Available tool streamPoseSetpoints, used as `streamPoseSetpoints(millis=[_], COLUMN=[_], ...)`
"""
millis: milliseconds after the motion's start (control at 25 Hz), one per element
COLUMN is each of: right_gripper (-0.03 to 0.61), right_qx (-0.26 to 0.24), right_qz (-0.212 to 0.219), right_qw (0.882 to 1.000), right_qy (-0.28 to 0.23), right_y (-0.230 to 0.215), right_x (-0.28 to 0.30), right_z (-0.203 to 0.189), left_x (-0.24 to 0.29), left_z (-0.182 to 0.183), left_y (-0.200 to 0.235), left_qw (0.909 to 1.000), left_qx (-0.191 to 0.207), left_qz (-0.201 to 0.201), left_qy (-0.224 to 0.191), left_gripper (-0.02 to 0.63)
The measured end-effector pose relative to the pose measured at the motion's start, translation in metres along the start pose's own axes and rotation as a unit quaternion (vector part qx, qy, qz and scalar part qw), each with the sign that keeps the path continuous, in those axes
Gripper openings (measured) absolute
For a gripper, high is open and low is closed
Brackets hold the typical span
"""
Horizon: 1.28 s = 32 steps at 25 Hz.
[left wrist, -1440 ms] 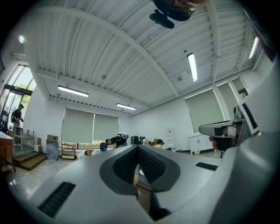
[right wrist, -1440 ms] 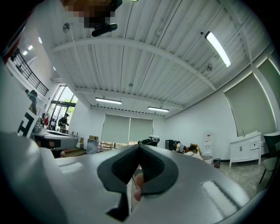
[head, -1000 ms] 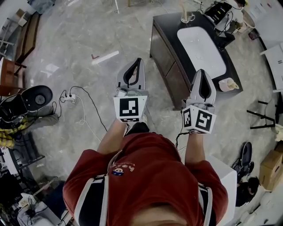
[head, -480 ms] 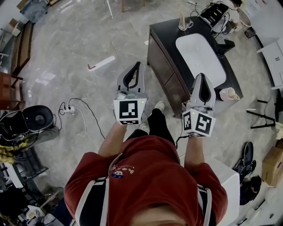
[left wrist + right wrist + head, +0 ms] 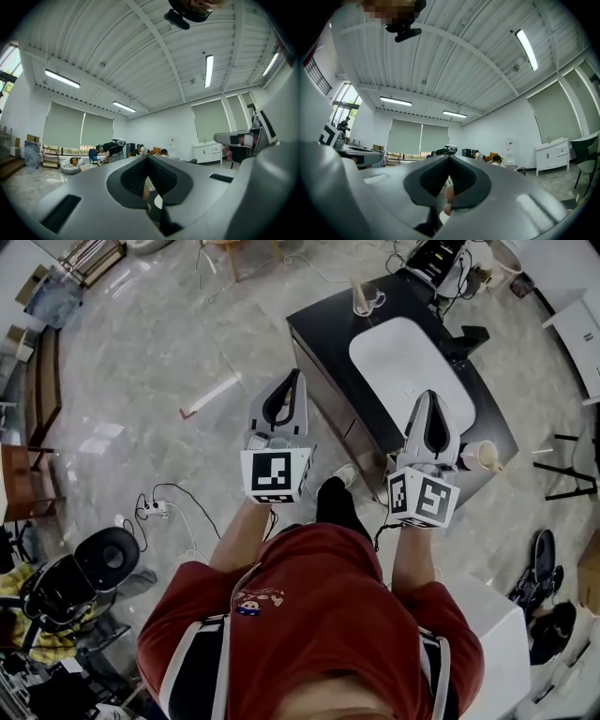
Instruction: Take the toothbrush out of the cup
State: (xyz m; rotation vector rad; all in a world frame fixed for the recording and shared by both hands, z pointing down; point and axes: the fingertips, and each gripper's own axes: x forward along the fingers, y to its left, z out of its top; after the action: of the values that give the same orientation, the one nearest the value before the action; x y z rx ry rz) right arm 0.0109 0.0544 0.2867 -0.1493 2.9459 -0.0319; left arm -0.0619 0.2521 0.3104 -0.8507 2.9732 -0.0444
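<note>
As the person walks on, the dark desk (image 5: pixel 323 334) has slid closer and lower in the head view than it was a second ago. The approach is under way, but nothing on the desk is within reach yet. The left hand-held gripper (image 5: pixel 296 377) points out level over the floor, just short of the desk's near long edge. Its jaws are pressed together with nothing between them, as the left gripper view confirms (image 5: pixel 148 157). The right hand-held gripper (image 5: pixel 429 396) now overlaps the desk's near edge beside the white basin (image 5: pixel 412 371). It is likewise closed tight and empty (image 5: pixel 449 157). The clear cup (image 5: pixel 367 302) stands at the desk's far short edge, well apart from both. A pale stick rises from it, which I judge to be the toothbrush (image 5: pixel 357 287), still inside. A cream mug (image 5: pixel 483 456) sits at the near right corner; what it holds is too small to tell. The basin looks empty.
</note>
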Motion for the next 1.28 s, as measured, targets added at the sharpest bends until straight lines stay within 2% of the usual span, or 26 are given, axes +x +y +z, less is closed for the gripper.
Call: streamPoseSetpoints(millis=[360,520,800,1080,1280], right_gripper=[0.009,0.009,0.009,0.009,0.009], right_qx=[-0.001,0.008,0.003,-0.015,-0.029], right_qz=[-0.076,-0.117,-0.18,-0.268,-0.355], right_qw=[0.997,0.993,0.984,0.963,0.935], right_qy=[0.003,0.002,0.001,0.006,0.002], right_y=[-0.104,-0.152,-0.202,-0.223,-0.237], right_x=[0.059,0.072,0.078,0.058,0.038], right_z=[0.004,-0.006,-0.006,-0.011,-0.005], left_x=[0.128,0.178,0.232,0.262,0.286], left_z=[0.019,0.014,0.014,0.004,-0.001], left_y=[-0.063,-0.1,-0.146,-0.177,-0.204], left_qw=[0.997,0.9931,0.9834,0.9639,0.9406], left_qx=[0.007,0.015,0.017,0.01,0.011], left_qz=[-0.076,-0.117,-0.18,-0.266,-0.339], left_qy=[0.0,0.002,0.009,0.008,-0.001], left_gripper=[0.005,0.005,0.005,0.005,0.005])
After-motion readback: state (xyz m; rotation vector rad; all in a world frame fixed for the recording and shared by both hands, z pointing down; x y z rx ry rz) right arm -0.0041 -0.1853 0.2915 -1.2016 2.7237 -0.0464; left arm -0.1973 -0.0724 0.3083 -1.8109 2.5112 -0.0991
